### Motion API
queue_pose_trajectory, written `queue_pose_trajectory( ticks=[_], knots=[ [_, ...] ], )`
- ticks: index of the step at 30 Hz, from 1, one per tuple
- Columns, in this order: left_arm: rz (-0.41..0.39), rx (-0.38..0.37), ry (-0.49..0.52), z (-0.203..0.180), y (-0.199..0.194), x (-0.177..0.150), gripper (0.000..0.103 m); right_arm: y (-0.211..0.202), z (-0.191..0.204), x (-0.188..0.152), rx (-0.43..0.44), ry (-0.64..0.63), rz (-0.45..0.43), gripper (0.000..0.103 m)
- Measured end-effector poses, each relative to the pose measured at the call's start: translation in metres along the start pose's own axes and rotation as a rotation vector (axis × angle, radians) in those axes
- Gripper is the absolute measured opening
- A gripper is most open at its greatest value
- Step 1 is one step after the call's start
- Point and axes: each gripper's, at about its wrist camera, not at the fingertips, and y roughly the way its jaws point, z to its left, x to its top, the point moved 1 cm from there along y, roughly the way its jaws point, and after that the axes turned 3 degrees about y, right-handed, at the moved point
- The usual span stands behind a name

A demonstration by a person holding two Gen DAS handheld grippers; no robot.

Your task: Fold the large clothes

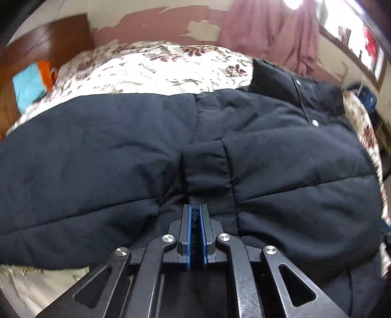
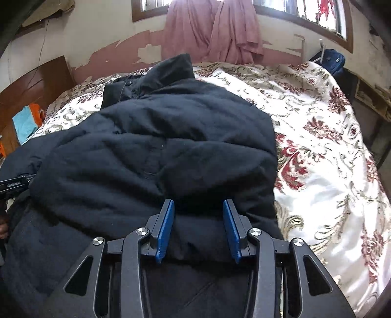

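Jacket [image 1: 281,176] fabric sits pinched between the blue pads [image 1: 188,227] of the left gripper [image 1: 195,212], whose jaws are almost fully together on a thin dark fold near the cuff [image 1: 206,166] of a sleeve. The right gripper [image 2: 198,208] has its jaws partly apart, a thick roll of the jacket's hem bulging between its blue pads [image 2: 166,227]; whether those pads press the cloth cannot be told. Outward from both grippers, the dark navy padded jacket [image 2: 156,146] lies spread across a bed, covering much of the floral quilt [image 2: 317,151]. Its collar [image 2: 171,71] stands up at the jacket's far end, and two metal snaps [image 1: 315,123] show near it. Beyond the jacket, a pink cloth [image 2: 215,31] hangs on the peeling wall under a window [image 2: 305,12]. Left of the jacket, past the quilt's edge, is a wooden headboard [image 2: 36,80] with turquoise and orange cloth [image 2: 25,122] beside it.
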Motion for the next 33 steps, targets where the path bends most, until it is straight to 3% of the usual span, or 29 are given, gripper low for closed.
queue_pose_trajectory(
  ticks=[3,5,7,8,10,16,22,27,33],
  knots=[
    [0.001,-0.048,-0.085,0.019,-0.015,-0.004,0.027,-0.017,0.007,0.007,0.038,0.029,-0.035,0.06],
    [-0.016,-0.096,-0.119,0.03,-0.026,-0.007,0.038,-0.027,0.02,0.012,0.054,0.012,-0.057,0.062],
    [-0.059,-0.138,-0.163,0.044,-0.047,-0.015,0.081,-0.034,0.044,0.017,0.073,-0.034,-0.064,0.065],
    [-0.084,-0.148,-0.185,0.049,-0.054,-0.018,0.085,-0.037,0.055,0.018,0.084,-0.055,-0.066,0.065],
    [-0.135,-0.182,-0.233,0.066,-0.073,-0.024,0.089,-0.041,0.08,0.019,0.098,-0.099,-0.07,0.072],
    [-0.145,-0.189,-0.315,0.121,-0.107,-0.047,0.1,-0.048,0.148,0.016,0.134,-0.193,-0.084,0.086],
    [-0.14,-0.154,-0.48,0.197,-0.117,-0.081,0.101,-0.048,0.203,0.01,0.111,-0.284,-0.087,0.087],
    [-0.148,-0.13,-0.685,0.262,-0.116,-0.117,0.101,-0.043,0.233,0.01,0.084,-0.31,-0.091,0.087],
    [-0.164,-0.169,-0.854,0.309,-0.105,-0.144,0.101,-0.016,0.26,0.009,0.018,-0.371,-0.043,0.087]
  ],
)
